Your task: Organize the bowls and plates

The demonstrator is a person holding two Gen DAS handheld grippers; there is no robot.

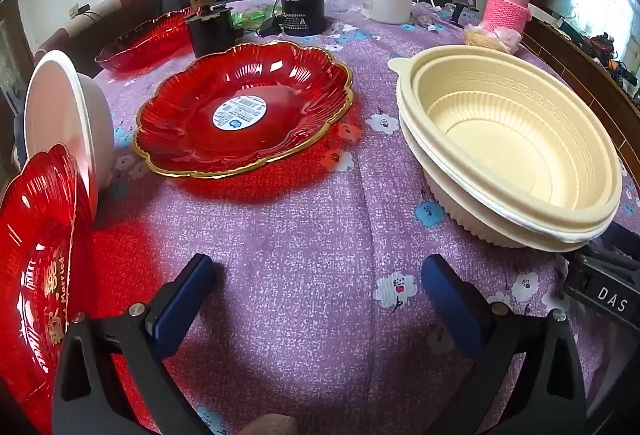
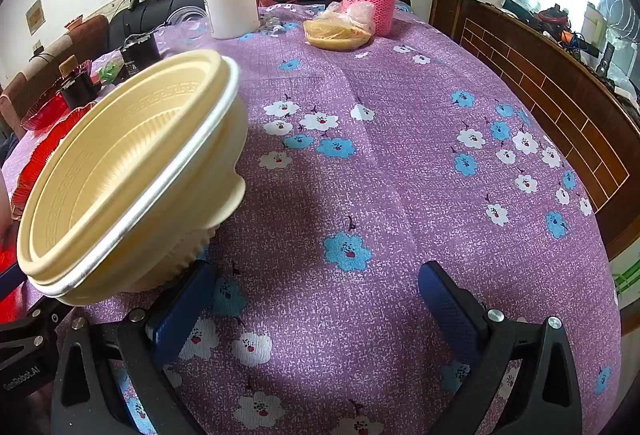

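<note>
We find the left gripper (image 1: 318, 289) released, its blue-padded jaws spread wide over bare purple flowered tablecloth (image 1: 312, 235) with nothing between them. The right gripper (image 2: 316, 297) stands equally wide and empty over the same cloth.

From the left gripper, the large translucent red scalloped plastic plate with a gilt rim (image 1: 244, 111) lies ahead and slightly left, flat on the cloth, a round white label at its centre. It is broadly oval, and its long axis runs across our view. A second red plate with gold lettering (image 1: 38, 255) sits at the near left edge, beside a white bowl (image 1: 64, 123) that is tipped on its side. A third red dish (image 1: 148, 39) lies further back on the left.

The stack of cream ribbed plastic bowls (image 1: 512, 147) stands ahead and right of the left gripper. In the right wrist view that stack (image 2: 132, 171) sits immediately left of the right gripper, close to its left finger; we cannot tell whether they touch.

We judge the right hand nearer the cream stack and the left hand nearer the red plates. Any coming reach turns on that split. The white bowl lies on the left hand's side.
</note>
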